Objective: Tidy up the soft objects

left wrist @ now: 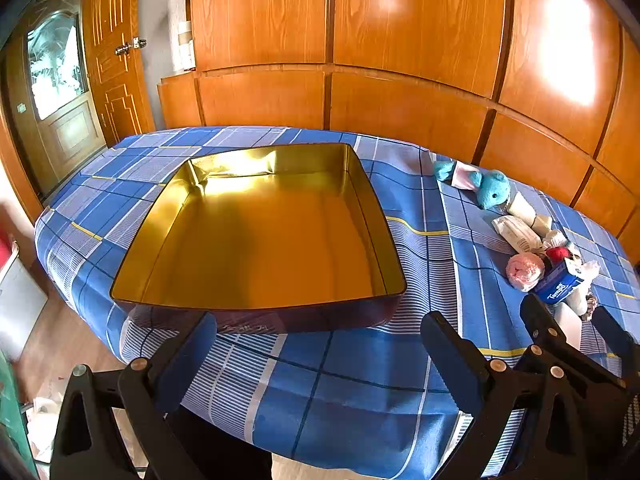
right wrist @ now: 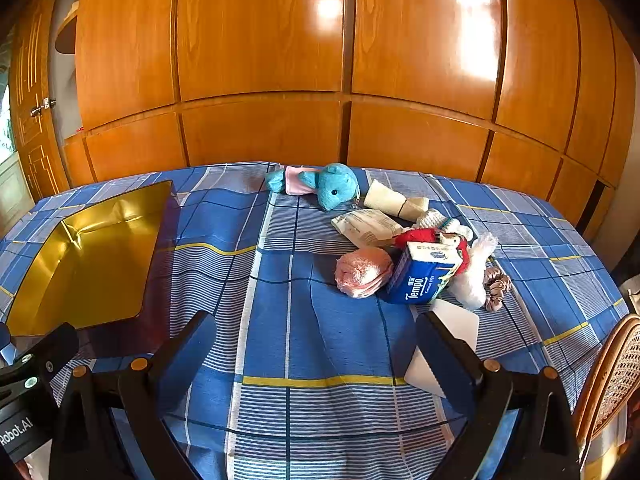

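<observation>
An empty gold tin tray [left wrist: 372, 216] [right wrist: 24, 296] lies on the blue plaid cloth. To its right sits a pile of soft things: a blue plush toy [right wrist: 332, 186] [left wrist: 492, 190], a pink rolled cloth [right wrist: 362, 272] [left wrist: 524, 270], a blue Tempo tissue pack [right wrist: 424, 278] [left wrist: 558, 284], a red knit piece [right wrist: 418, 235], white packets [right wrist: 366, 226] and a scrunchie [right wrist: 498, 286]. My left gripper [left wrist: 320, 324] is open and empty just before the tray. My right gripper [right wrist: 314, 322] is open and empty, short of the pile.
A white flat piece [right wrist: 456, 328] lies by my right gripper's right finger. A wicker chair [right wrist: 612, 376] stands at the table's right edge. Wooden wardrobe doors [right wrist: 320, 60] stand behind the table. A door [left wrist: 112, 52] is at the far left.
</observation>
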A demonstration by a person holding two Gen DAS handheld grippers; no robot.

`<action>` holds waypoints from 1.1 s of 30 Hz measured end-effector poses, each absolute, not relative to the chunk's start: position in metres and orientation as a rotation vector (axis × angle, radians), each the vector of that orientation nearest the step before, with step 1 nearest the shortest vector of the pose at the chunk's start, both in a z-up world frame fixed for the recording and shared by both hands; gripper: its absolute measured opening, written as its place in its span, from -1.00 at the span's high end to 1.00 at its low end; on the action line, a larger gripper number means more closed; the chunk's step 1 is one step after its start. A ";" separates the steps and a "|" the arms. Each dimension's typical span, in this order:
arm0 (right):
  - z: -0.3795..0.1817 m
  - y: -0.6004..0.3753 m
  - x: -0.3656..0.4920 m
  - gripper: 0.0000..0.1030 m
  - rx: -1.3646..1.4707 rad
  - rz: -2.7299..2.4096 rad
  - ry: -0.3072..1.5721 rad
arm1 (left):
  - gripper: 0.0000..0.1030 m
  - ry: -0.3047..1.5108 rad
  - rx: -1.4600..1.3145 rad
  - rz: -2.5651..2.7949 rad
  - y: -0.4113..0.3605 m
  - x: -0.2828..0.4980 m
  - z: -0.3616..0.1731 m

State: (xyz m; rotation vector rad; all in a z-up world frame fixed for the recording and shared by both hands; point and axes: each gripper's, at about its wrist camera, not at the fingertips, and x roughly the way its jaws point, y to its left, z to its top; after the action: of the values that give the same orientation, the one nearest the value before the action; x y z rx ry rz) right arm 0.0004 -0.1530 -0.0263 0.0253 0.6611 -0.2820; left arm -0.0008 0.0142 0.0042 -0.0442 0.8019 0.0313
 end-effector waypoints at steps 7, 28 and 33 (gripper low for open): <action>-0.026 -0.153 0.001 -0.97 0.025 -0.281 0.663 | -0.99 0.803 -0.043 0.031 0.013 -0.001 0.005; -0.025 -0.157 -0.002 -0.97 0.040 -0.292 0.659 | -0.99 0.804 -0.039 0.015 0.008 -0.004 0.005; -0.022 -0.165 0.001 -0.97 0.056 -0.300 0.655 | -0.99 0.829 -0.063 -0.081 0.006 -0.003 0.004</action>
State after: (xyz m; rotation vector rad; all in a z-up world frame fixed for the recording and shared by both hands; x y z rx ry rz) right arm 0.0007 -0.1651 -0.0218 0.0558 0.6553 -0.3005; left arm -0.0026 0.0060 0.0036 -0.0633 0.8288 -0.0813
